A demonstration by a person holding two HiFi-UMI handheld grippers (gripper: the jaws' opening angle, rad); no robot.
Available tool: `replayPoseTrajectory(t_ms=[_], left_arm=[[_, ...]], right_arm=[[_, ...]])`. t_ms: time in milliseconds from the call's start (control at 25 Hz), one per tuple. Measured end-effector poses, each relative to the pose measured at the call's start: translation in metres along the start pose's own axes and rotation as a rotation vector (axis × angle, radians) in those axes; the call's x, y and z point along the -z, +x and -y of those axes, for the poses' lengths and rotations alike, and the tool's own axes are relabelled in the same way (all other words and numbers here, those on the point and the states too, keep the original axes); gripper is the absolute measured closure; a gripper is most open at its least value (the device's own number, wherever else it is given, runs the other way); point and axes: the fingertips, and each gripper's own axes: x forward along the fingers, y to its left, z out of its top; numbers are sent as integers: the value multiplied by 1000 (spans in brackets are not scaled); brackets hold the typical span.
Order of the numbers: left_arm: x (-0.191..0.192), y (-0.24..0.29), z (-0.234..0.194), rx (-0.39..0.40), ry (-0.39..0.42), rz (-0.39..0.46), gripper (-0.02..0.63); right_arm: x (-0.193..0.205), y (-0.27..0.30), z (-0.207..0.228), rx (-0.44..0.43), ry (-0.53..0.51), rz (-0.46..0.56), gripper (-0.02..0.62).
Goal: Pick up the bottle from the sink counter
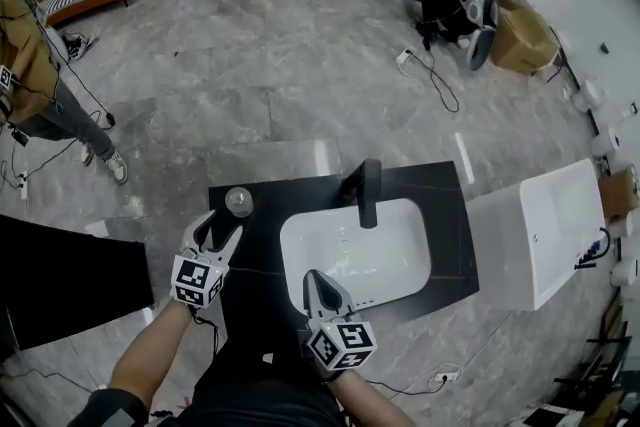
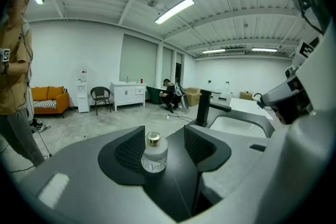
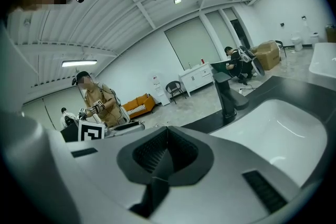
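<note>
- The bottle stood upright on the dark sink counter, near its far left corner, at about 1 o'clock from the left gripper in the head view.
- The left gripper's jaws were apart, with the bottle in the gap between them (no pad seemed to touch it).
- The right gripper had its jaws together and held nothing.
- One jaw reaching the bottle first could push it toward 11 o'clock, where the counter edge was near, and tip it.
- A grip on the cap only could let the smooth round body slip.
</note>
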Motion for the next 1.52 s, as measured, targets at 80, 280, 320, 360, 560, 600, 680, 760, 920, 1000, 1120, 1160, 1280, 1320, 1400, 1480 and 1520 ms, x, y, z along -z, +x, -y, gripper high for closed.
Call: replayPoseTrajectory(t_ms=[80, 280, 320, 360, 560, 600, 680, 760, 920, 1000, 1120, 1160, 1280, 1320, 1400, 1480, 1520], left_arm=[[14, 16, -5, 11, -7, -22, 343], [47, 53, -15, 41, -9, -85, 255], [50, 58, -17, 42, -3, -90, 252], [51, 63, -19, 41, 3, -93, 250], [54, 81, -24, 31, 13, -109, 245], [54, 85, -24, 33, 18, -112, 245], [54, 94, -23, 38, 28, -117, 245], [53, 101, -23, 38, 30, -120, 245], [51, 107, -24, 36, 23, -119, 245], [53, 110, -23, 38, 27, -124, 245], [61, 113, -23, 32, 32, -134, 246], [63, 113, -24, 27, 31, -137, 245], [69, 112, -26, 14, 26, -147, 247], [70, 112, -27, 12, 28, -150, 247], [72, 112, -27, 12, 38, -160, 247], [73, 113, -26, 10, 51, -167, 262], [74, 114, -26, 8, 54, -168, 264]], right_arm=[[7, 3, 7, 8, 8, -13, 588], [32, 7, 25, 33, 33, -61, 588], [36, 7, 27, 38, 37, -67, 588], [39, 7, 30, 44, 43, -71, 588], [48, 3, 38, 61, 64, -85, 588], [48, 2, 39, 62, 65, -85, 588], [48, 2, 41, 65, 67, -82, 588], [47, 1, 41, 68, 70, -80, 588], [48, -3, 41, 76, 78, -81, 588], [49, -4, 43, 79, 81, -80, 588], [50, -4, 47, 81, 85, -75, 588], [50, -4, 47, 82, 86, -75, 588], [51, -3, 47, 81, 89, -81, 588], [52, -3, 47, 80, 89, -82, 588], [52, -3, 46, 78, 89, -84, 588], [52, -3, 46, 77, 87, -86, 588], [53, -3, 46, 77, 86, -87, 588]])
